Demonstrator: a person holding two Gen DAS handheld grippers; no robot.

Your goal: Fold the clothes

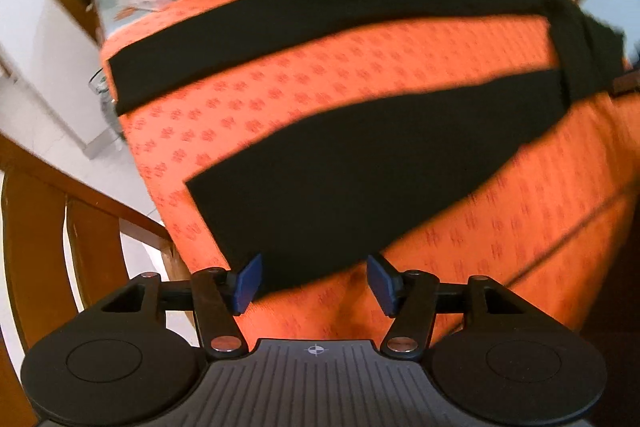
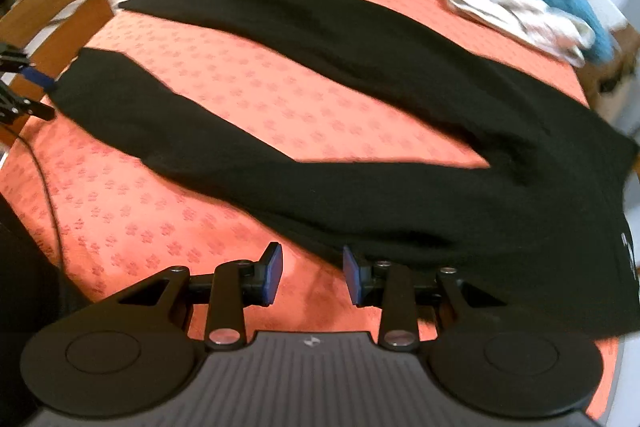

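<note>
Left wrist view: black trousers (image 1: 360, 163) lie flat on the orange patterned tablecloth (image 1: 320, 75), legs spread in a V, long axes running across the table from the cuffs to the waist at far right. Left gripper (image 1: 314, 283) hangs over the near leg's cuff end, jaws released, nothing pinched; the cuff edge sits between and just ahead of the blue pads (image 1: 248, 281).

Right wrist view: right gripper (image 2: 312, 275) sits at the near edge of the same leg, up toward the thigh; jaws parted, narrower than the left, empty. Fabric edge lies just beside the right-hand pad.

Each hand has its own end of the near leg, so it looks poised to be lifted onto the far leg (image 2: 320, 27).

Surroundings: folded clothes pile (image 2: 520, 3) at the far corner, clear of the fold path. Wooden chair (image 1: 60, 227) off the table edge. Cable (image 2: 44, 179) trails over the cloth at left, apart from the trousers.
</note>
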